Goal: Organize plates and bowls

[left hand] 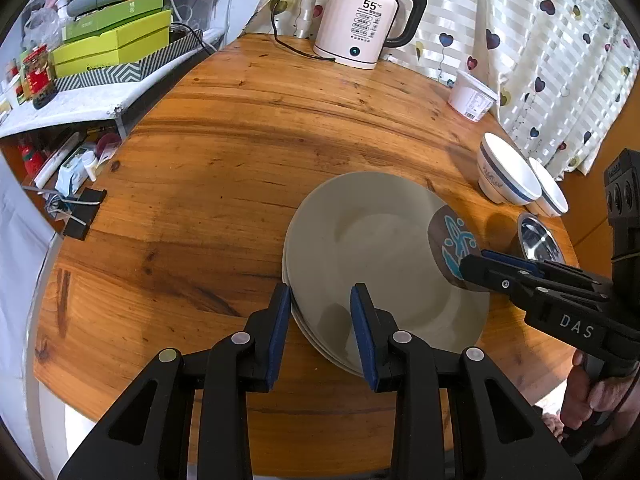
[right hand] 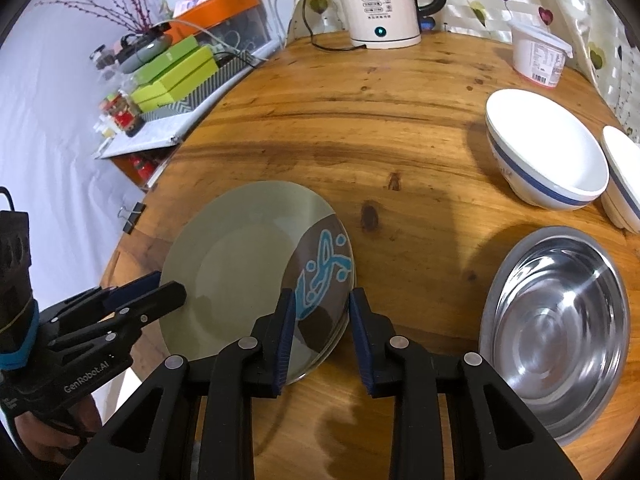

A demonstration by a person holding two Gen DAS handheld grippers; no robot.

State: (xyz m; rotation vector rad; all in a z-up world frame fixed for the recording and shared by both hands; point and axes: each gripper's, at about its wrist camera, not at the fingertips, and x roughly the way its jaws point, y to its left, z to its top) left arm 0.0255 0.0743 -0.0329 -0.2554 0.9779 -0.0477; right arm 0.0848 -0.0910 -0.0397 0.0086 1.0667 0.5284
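A short stack of grey-green plates [left hand: 372, 248] [right hand: 232, 272] lies on the round wooden table [left hand: 240, 140]. The top plate carries a brown patch with a blue pattern [right hand: 320, 268] on its right side. My left gripper [left hand: 320, 292] [right hand: 168, 288] straddles the stack's left rim, with a gap showing between its pads. My right gripper [right hand: 320, 296] [left hand: 468, 268] straddles the patterned rim on the opposite side, one finger over the plate and one just outside it. Two white bowls with blue bands [right hand: 548, 152] [right hand: 624, 176] and a steel bowl [right hand: 556, 320] stand to the right.
An electric kettle [left hand: 360, 20] with its cord and a white lidded tub [left hand: 472, 98] stand at the table's far edge by a heart-print curtain. A cluttered shelf with green boxes [left hand: 112, 48] borders the left. A binder clip [left hand: 82, 212] sits on the table's left rim.
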